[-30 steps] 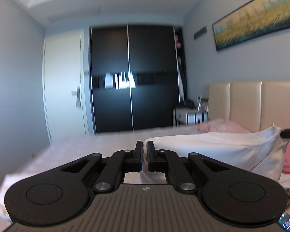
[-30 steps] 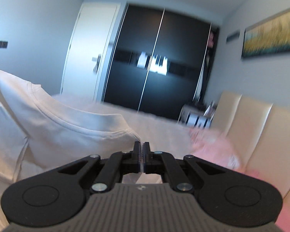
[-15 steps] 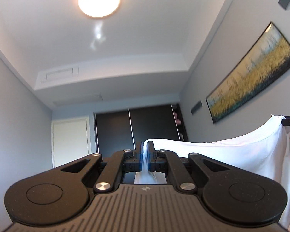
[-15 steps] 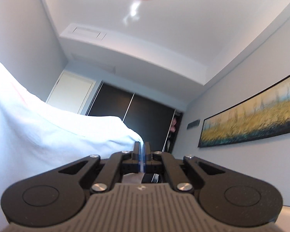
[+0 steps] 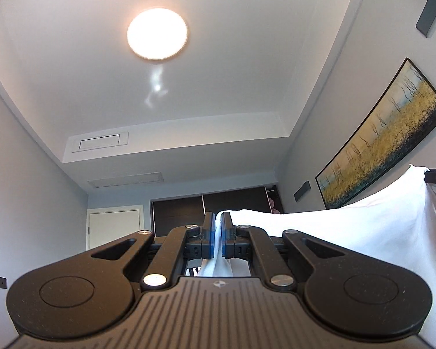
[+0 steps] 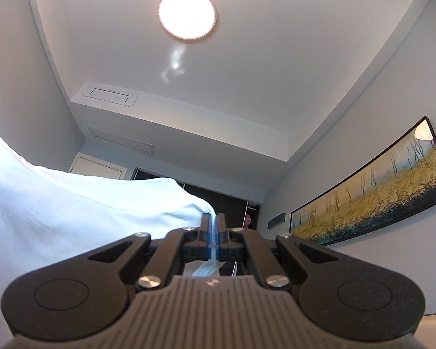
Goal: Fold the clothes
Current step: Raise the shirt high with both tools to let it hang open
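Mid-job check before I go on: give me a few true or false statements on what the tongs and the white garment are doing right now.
1. The left tongs are shut on the white garment. True.
2. The right tongs hang open, holding nothing. False: they are shut on the same garment.
3. The garment spans between the two tongs. True.
4. The ceiling lamp is off. False: it glows.
5. The painting shows a red car. False: yellow grass and bare trees.

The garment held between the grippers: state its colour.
Plain white garment, showing best in the left wrist view.
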`<act>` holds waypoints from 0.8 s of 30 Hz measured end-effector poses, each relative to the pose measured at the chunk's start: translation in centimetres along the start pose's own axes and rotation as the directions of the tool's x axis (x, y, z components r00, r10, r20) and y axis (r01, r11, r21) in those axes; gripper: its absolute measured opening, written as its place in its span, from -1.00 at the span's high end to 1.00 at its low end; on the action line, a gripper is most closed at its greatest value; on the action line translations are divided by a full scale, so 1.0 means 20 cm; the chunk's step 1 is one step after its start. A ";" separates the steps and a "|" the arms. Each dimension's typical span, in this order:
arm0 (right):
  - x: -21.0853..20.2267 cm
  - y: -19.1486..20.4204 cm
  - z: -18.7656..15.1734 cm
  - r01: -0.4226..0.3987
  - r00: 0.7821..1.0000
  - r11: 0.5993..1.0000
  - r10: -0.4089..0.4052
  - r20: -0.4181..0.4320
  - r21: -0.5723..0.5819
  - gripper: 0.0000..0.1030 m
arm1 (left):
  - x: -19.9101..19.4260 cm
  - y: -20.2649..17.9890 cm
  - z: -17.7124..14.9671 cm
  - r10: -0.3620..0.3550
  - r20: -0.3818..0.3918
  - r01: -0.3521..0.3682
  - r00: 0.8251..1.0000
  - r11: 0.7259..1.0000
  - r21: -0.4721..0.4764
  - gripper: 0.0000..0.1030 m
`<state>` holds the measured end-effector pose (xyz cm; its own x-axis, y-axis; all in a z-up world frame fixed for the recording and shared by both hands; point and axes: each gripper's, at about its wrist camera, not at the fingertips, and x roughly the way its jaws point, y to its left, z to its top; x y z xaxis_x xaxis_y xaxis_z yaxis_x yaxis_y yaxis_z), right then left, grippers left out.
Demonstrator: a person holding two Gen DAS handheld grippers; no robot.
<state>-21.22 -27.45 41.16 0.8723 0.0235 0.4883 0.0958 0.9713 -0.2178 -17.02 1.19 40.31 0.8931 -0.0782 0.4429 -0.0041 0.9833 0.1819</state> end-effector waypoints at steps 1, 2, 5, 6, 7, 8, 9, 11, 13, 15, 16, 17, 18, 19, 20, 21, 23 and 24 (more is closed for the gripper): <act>-0.01 0.00 0.01 -0.003 1.000 1.000 0.003 -0.014 0.002 0.95 | 0.02 0.00 -0.02 0.002 -0.013 -0.002 1.000 1.000 -0.001 0.95; -0.01 0.00 0.02 -0.006 1.000 1.000 0.006 -0.029 0.003 0.95 | 0.04 0.00 -0.05 0.002 -0.028 -0.002 1.000 1.000 -0.001 0.95; 0.00 0.01 0.01 -0.015 0.996 1.000 0.015 -0.083 -0.003 0.95 | 0.11 0.03 -0.17 0.011 -0.096 -0.008 0.995 1.000 0.027 0.95; 0.00 0.02 0.00 -0.019 0.994 1.000 0.018 -0.105 -0.006 0.95 | 0.15 0.04 -0.23 0.013 -0.125 -0.009 0.992 0.999 0.037 0.95; 0.00 0.03 -0.01 -0.022 0.991 1.000 0.021 -0.129 -0.009 0.95 | 0.19 0.05 -0.29 0.013 -0.158 -0.006 0.987 0.999 0.045 0.95; 0.01 0.04 -0.03 -0.027 0.988 1.000 0.025 -0.154 -0.008 0.95 | 0.23 0.05 -0.36 0.012 -0.192 -0.002 0.981 0.999 0.050 0.95; 0.01 0.05 -0.05 -0.032 0.983 0.999 0.031 -0.181 -0.005 0.95 | 0.26 0.05 -0.43 0.011 -0.222 0.002 0.975 0.998 0.056 0.95; 0.00 0.06 -0.08 -0.042 0.974 0.999 0.039 -0.221 -0.008 0.95 | 0.31 0.06 -0.56 0.009 -0.262 0.008 0.965 0.998 0.063 0.95; -0.03 0.07 -0.10 -0.056 0.966 0.998 0.050 -0.253 -0.018 0.95 | 0.35 0.06 -0.66 0.008 -0.297 0.012 0.955 0.998 0.068 0.95; -0.06 0.06 -0.08 -0.069 0.960 0.997 0.060 -0.274 -0.025 0.95 | 0.38 0.05 -0.73 0.003 -0.325 0.020 0.946 0.998 0.067 0.95; -0.09 0.06 -0.07 -0.074 0.958 0.997 0.063 -0.281 -0.028 0.95 | 0.38 0.05 -0.75 0.001 -0.334 0.023 0.943 0.998 0.066 0.95; -0.12 0.05 -0.04 -0.078 0.956 0.996 0.066 -0.285 -0.032 0.95 | 0.39 0.05 -0.77 -0.003 -0.339 0.027 0.941 0.998 0.065 0.95; -0.14 0.05 -0.02 -0.080 0.955 0.996 0.067 -0.289 -0.034 0.95 | 0.39 0.05 -0.78 -0.007 -0.344 0.030 0.939 0.998 0.061 0.95; -0.17 0.05 0.01 -0.081 0.954 0.996 0.067 -0.293 -0.036 0.95 | 0.38 0.05 -0.79 -0.011 -0.347 0.032 0.938 0.998 0.056 0.95; -0.22 0.03 0.05 -0.080 0.954 0.996 0.066 -0.293 -0.037 0.95 | 0.38 0.06 -0.80 -0.014 -0.347 0.034 0.938 0.998 0.052 0.95; -0.27 0.01 0.10 -0.079 0.954 0.996 0.065 -0.292 -0.038 0.95 | 0.37 0.06 -0.79 -0.015 -0.344 0.034 0.939 0.998 0.049 0.95; -0.37 -0.03 0.21 -0.075 0.957 0.997 0.062 -0.284 -0.035 0.95 | 0.33 0.07 -0.77 -0.018 -0.334 0.034 0.942 0.999 0.041 0.95; -0.43 -0.05 0.26 -0.071 0.959 0.997 0.060 -0.276 -0.033 0.95 | 0.31 0.08 -0.75 -0.019 -0.326 0.033 0.945 0.999 0.038 0.95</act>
<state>-31.25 -27.36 41.66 0.9749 0.0149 0.2222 0.0491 0.9588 -0.2799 -4.74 4.66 30.10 0.9909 -0.0389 0.1287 0.0084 0.9733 0.2295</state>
